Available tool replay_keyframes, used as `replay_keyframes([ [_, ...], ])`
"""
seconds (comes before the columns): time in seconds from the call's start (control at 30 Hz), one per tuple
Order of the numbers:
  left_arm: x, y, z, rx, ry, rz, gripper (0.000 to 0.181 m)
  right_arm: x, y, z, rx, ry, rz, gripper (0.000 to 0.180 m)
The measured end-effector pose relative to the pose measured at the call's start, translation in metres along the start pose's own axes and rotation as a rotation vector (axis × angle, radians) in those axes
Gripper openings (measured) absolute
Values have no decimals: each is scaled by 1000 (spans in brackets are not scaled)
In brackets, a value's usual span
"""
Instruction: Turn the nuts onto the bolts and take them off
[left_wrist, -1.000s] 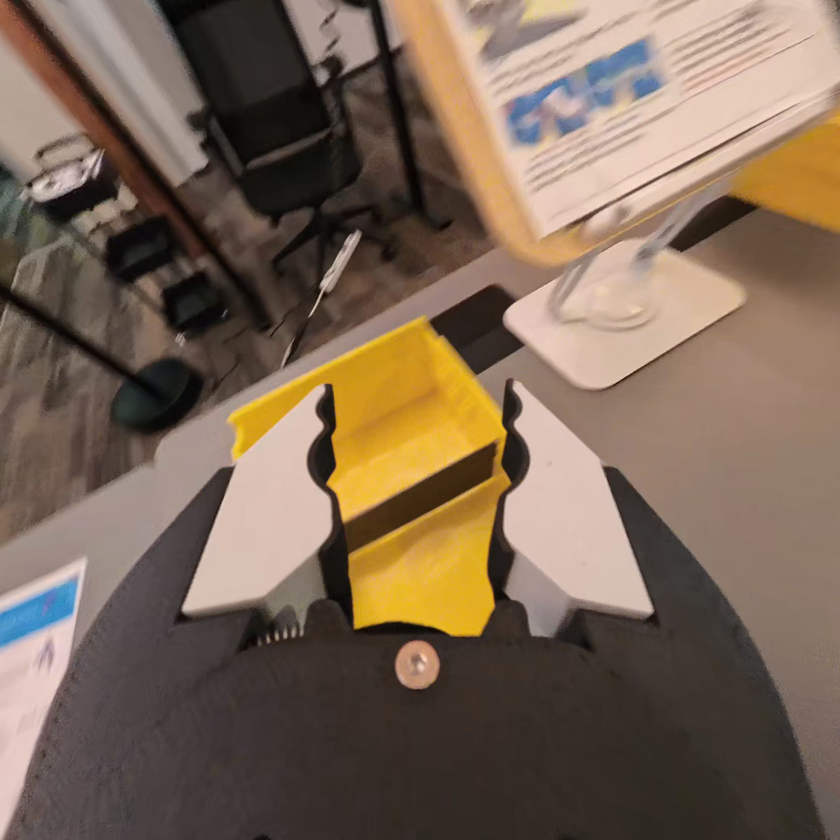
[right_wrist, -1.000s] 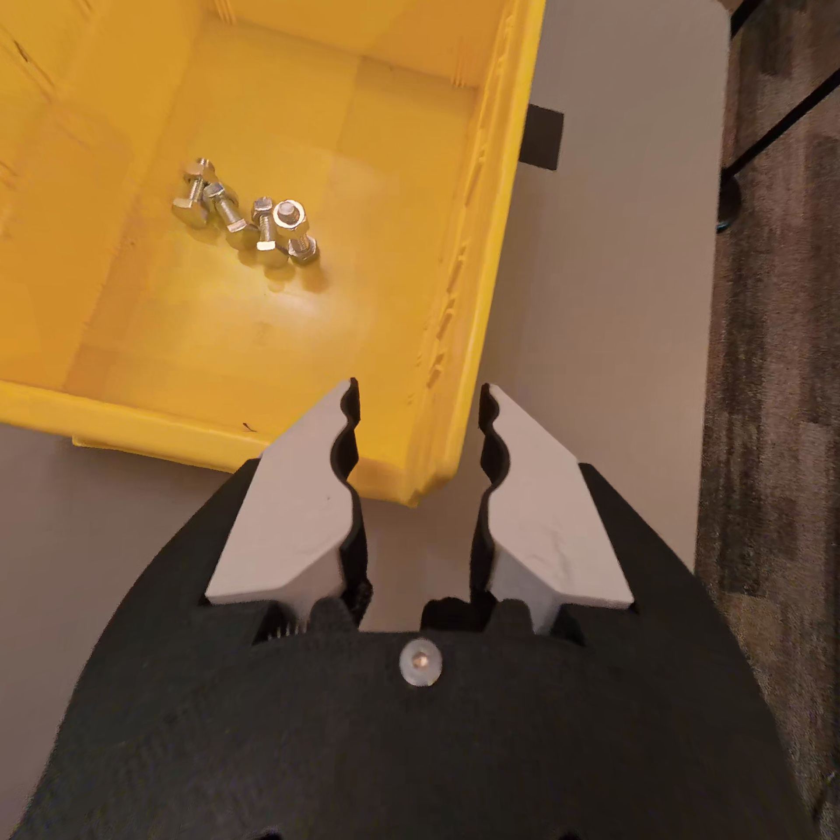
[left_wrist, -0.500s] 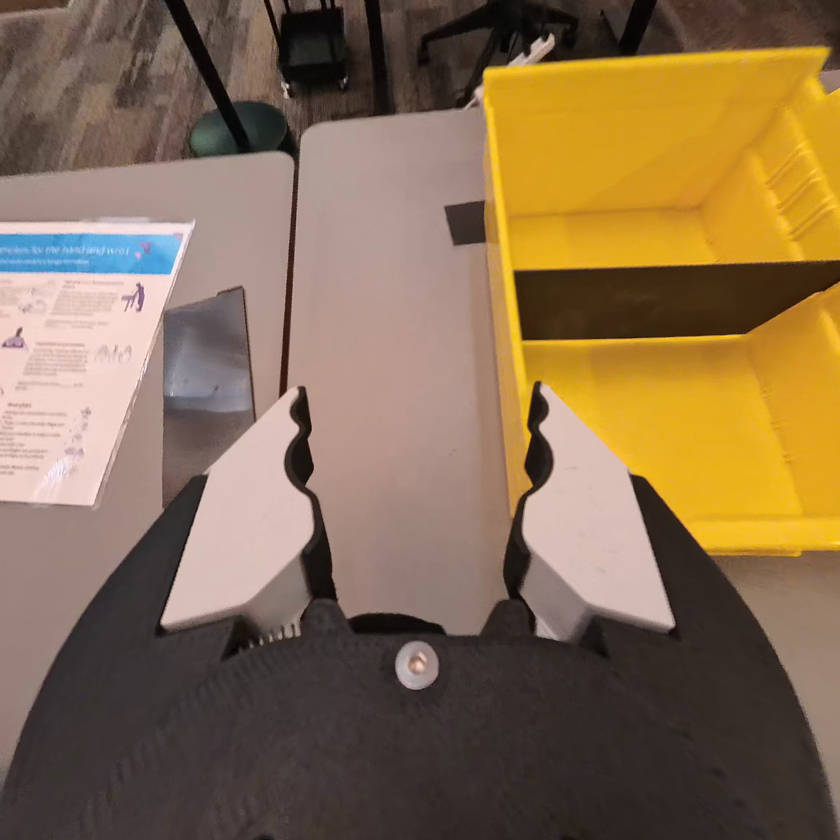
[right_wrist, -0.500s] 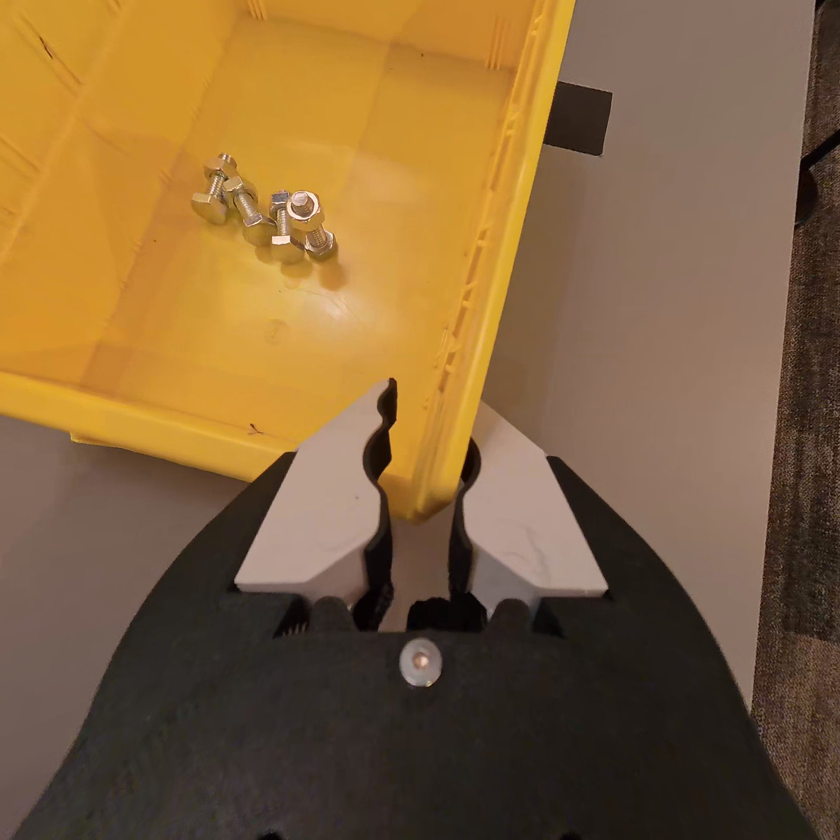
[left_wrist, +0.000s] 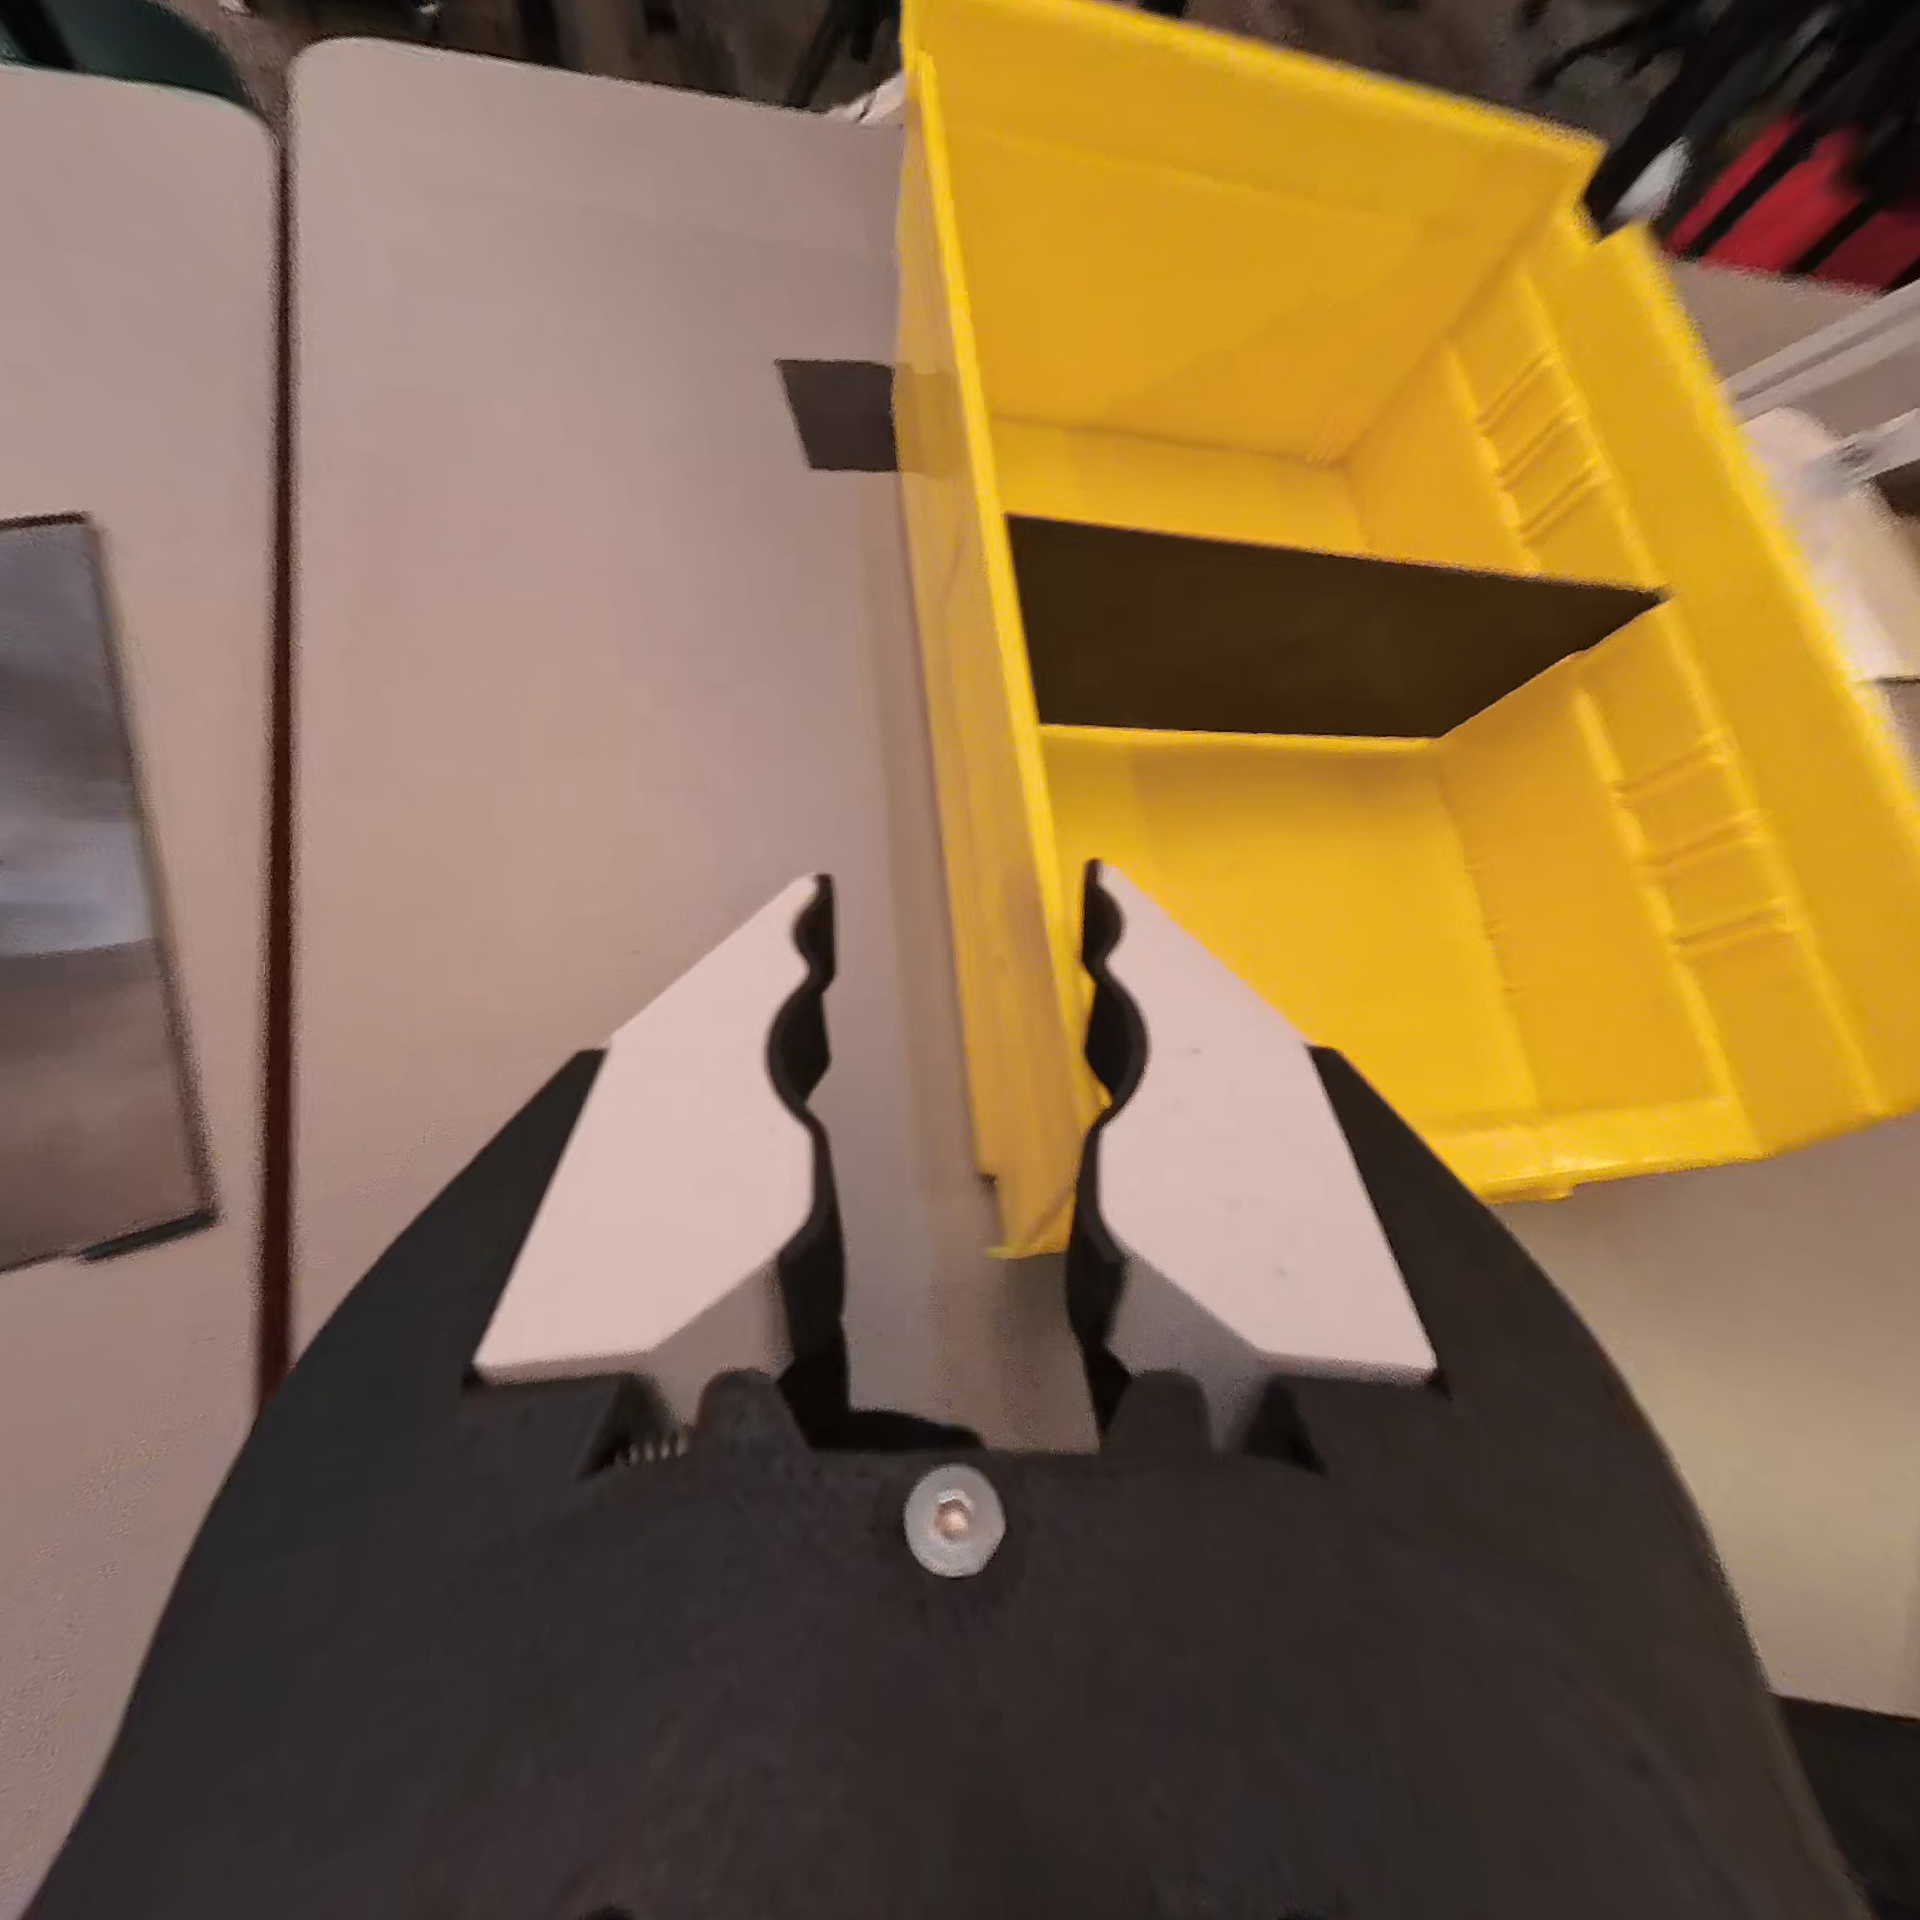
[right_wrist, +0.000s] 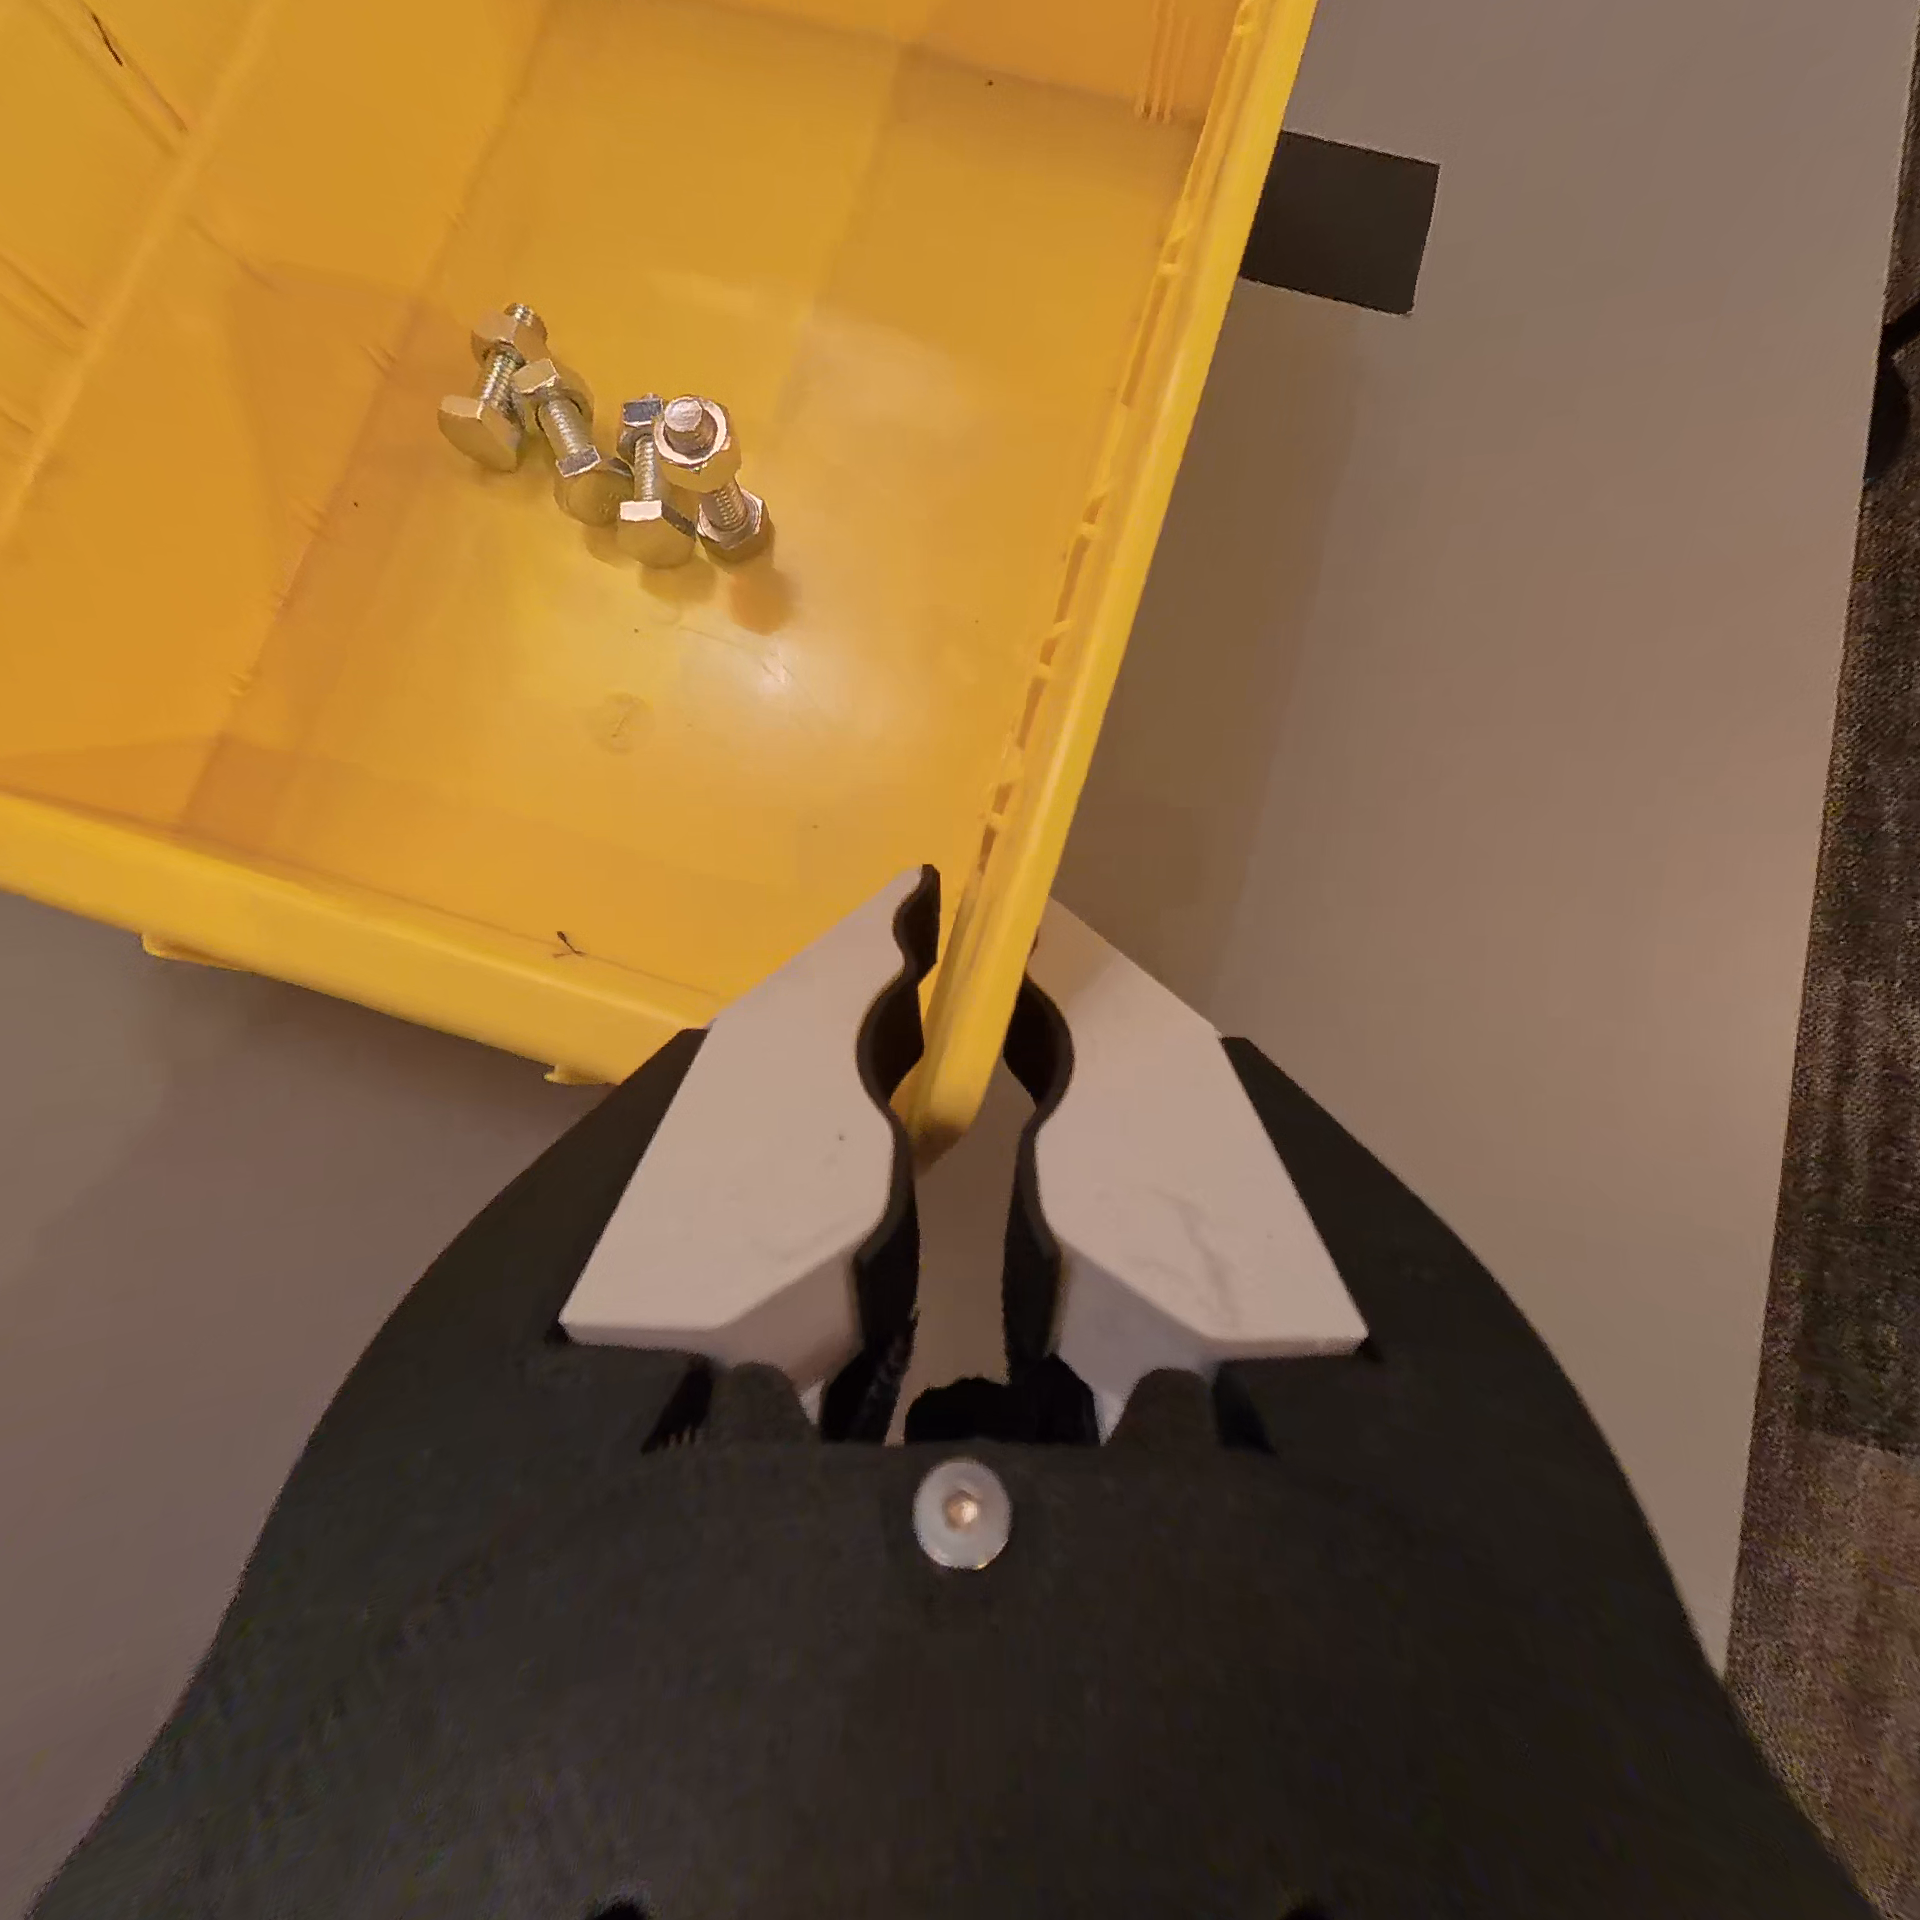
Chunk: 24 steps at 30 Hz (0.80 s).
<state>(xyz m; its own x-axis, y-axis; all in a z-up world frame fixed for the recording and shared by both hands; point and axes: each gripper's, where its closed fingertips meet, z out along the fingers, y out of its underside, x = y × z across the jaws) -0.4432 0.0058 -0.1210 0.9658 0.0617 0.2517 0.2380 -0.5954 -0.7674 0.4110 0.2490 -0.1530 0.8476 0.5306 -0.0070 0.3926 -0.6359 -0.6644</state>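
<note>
1. Left wrist view: the left tool (left_wrist: 956, 904) is parted and grasps nothing. It straddles the near corner of a yellow bin's (left_wrist: 1226, 322) side wall. The wall runs away between the fingers, close against the right finger (left_wrist: 1205, 1122) and apart from the left one. A black divider (left_wrist: 1278, 644) splits this bin into two compartments, and both look empty, so no bolt or nut lies in this tool's reach. A black tape patch (left_wrist: 836, 416) sits on the grey bench (left_wrist: 582, 520) just beside the bin's far wall.

2. Right wrist view: the right tool (right_wrist: 971, 925) is clenched on the near right corner of a yellow bin's rim (right_wrist: 1122, 540), one finger inside, one outside. The bolts with nuts (right_wrist: 613, 442) lie clustered on the bin floor, ahead and to the left of this tool, well apart from it. Their shanks mostly point away from the camera, one standing nearly on end. By my reading the right tool is the nearer one. It must let go of the rim and reach forward-left, closing across a shank.
</note>
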Motion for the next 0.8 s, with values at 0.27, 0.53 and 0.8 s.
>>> replay_keyframes([
  [0.27, 13, -5, 3, 53, 86, -11, 9, -7, 3, -3, 12, 8, 17, 7],
  [0.53, 11, -4, 1, 59, 34, 54, 2, -21, 10, -9, 21, 12, 21, 10],
  [0.8, 13, -10, -3, 125, 44, 73, 1, -48, 27, -24, 30, 18, 16, 13],
])
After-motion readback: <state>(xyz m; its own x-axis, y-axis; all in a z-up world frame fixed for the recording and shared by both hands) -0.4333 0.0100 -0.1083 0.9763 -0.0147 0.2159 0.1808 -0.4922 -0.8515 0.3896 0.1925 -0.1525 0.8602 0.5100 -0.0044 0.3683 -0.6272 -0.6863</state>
